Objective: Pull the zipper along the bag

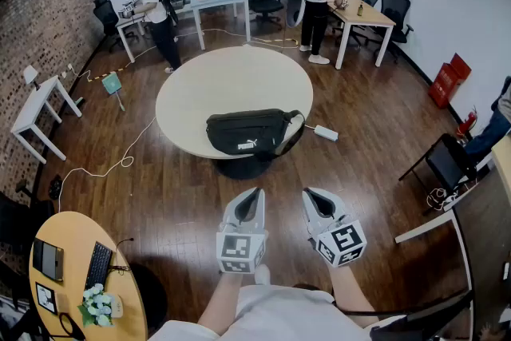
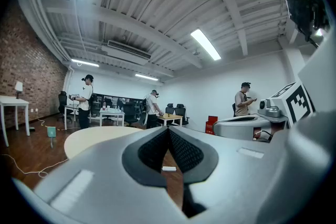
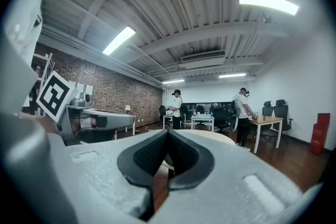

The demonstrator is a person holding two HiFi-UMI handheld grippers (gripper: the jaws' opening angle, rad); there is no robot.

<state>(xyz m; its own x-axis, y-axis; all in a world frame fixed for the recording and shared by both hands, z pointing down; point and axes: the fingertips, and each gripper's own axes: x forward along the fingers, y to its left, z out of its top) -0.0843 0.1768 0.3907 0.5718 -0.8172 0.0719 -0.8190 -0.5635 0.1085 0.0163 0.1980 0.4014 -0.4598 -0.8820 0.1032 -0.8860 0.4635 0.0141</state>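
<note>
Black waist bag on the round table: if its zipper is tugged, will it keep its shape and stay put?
Probably floppy: the black waist bag looks like soft fabric with a slumped, rounded outline. Likely light, so it may slide on the smooth round table unless pinned. Its loose strap would probably just trail.

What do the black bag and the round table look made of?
Black bag: likely woven nylon or polyester, matte; it sags softly, white printed logo. Round table: probably laminate or painted board; smooth pale cream top, no visible grain.
</note>
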